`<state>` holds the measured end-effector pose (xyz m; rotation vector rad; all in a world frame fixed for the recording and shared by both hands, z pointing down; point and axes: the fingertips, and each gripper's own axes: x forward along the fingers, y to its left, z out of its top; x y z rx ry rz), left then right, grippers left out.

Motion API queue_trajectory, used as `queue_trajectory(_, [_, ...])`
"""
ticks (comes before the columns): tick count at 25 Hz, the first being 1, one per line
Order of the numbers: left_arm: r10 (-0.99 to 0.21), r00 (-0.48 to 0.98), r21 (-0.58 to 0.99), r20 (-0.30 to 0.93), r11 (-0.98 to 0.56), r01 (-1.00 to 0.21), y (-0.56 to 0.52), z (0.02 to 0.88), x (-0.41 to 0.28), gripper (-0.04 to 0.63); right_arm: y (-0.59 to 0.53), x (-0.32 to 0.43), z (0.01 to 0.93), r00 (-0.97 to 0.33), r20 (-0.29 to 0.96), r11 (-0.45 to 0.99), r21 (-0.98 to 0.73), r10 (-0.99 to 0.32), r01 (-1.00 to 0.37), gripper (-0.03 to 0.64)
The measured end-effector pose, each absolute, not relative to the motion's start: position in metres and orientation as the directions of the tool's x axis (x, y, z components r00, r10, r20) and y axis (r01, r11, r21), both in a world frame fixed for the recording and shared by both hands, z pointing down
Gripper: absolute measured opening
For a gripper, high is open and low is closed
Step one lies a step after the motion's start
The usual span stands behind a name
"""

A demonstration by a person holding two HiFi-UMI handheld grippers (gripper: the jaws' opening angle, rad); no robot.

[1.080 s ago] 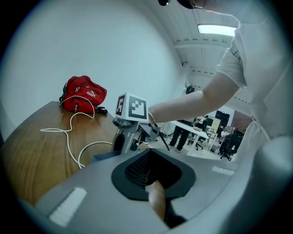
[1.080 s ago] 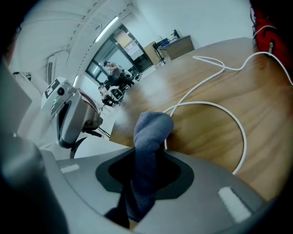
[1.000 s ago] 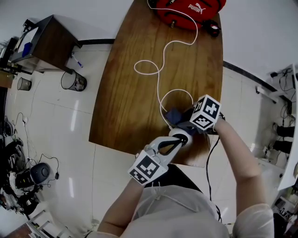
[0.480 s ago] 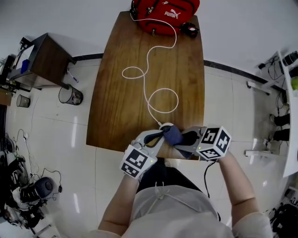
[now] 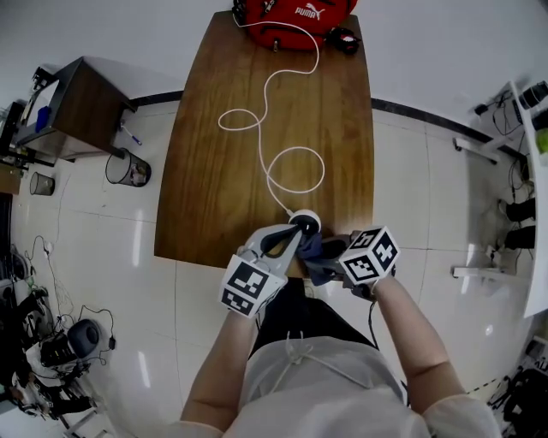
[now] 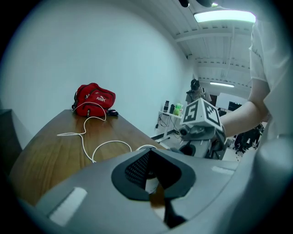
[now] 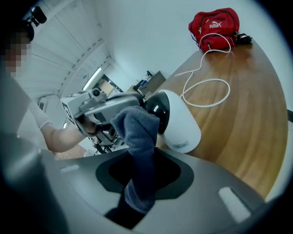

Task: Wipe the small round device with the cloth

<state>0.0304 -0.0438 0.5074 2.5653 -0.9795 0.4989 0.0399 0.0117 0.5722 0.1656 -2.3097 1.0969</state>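
The left hand-held gripper (image 5: pixel 294 235), clamped shut on the small round device (image 7: pixel 181 121) near the wooden worktop's (image 5: pixel 231 171) front edge, meets the right hand-held gripper (image 5: pixel 330 257) pinching the cloth (image 7: pixel 137 130). A hard rub or a tug from the white cable (image 5: pixel 295 167) could twist the device loose onto the tiled floor (image 5: pixel 111 257). A red bag (image 5: pixel 295 13) sits at the far end.

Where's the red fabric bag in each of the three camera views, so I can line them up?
Head view: the red fabric bag is at top centre, cut by the upper edge, at the far end of the brown wooden table.
Left gripper view: left of centre, at mid-height.
Right gripper view: upper right.
Shared landmark: the white cable looping along the table from the bag.
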Motion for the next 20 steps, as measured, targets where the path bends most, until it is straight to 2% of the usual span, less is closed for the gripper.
queue_trajectory(4, [-0.575,0.704,0.204,0.416,-0.696,-0.689,-0.045,0.510,0.030,0.006,0.015,0.045,0.611,-0.754,0.635,0.628,-0.659,0.167,-0.415,0.115])
queue_trajectory(8, [-0.568,0.706,0.216,0.423,-0.693,-0.688,-0.044,0.510,0.032,0.006,0.022,0.043,0.622,-0.751,0.620,0.557,-0.715,0.228,-0.422,0.117])
queue_trajectory(11, [-0.550,0.708,0.183,0.443,-0.718,-0.672,-0.042,0.503,0.034,0.006,0.027,0.045,0.617,-0.745,0.623,0.572,-0.709,0.237,-0.411,0.115])
queue_trajectory(16, [-0.587,0.716,0.162,0.378,-0.719,-0.676,-0.034,0.474,0.015,0.006,0.032,0.029,0.567,-0.753,0.655,0.742,-0.531,0.054,-0.408,0.115])
queue_trajectory(20, [-0.616,0.705,0.145,0.351,-0.708,-0.691,-0.040,0.459,-0.014,0.006,0.023,0.004,0.518,-0.806,0.577,0.754,-0.471,-0.129,-0.458,0.115])
